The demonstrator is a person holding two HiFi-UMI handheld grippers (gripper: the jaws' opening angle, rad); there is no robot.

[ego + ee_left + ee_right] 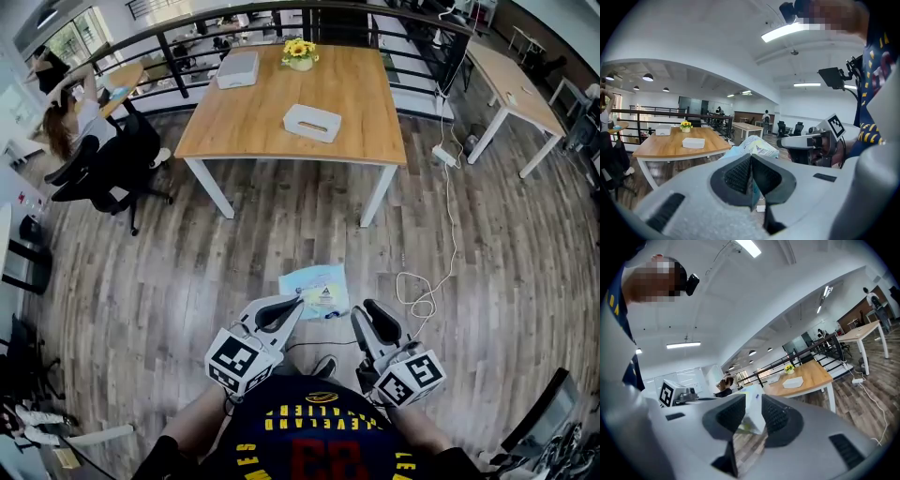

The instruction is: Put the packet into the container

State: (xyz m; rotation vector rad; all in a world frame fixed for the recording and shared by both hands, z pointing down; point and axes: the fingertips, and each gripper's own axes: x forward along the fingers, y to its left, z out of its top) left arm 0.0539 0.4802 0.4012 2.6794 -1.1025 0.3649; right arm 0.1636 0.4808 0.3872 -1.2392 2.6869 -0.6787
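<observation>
- While the packet (317, 291) hangs over the wooden floor (187, 281) at lower centre of the head view, the left tool (298, 302) is clamped on its edge.
- Right tool (364, 309) grips the packet's other side.
- White container (312, 123) rests on the tabletop (253, 122), upper centre, well apart from the packet.

The packet (315, 289) is noted as glossy, crinkled plastic film. The table (253, 112) top is recorded as matt, smooth wood; the floor (234, 253) is seen as grained wood planking.
</observation>
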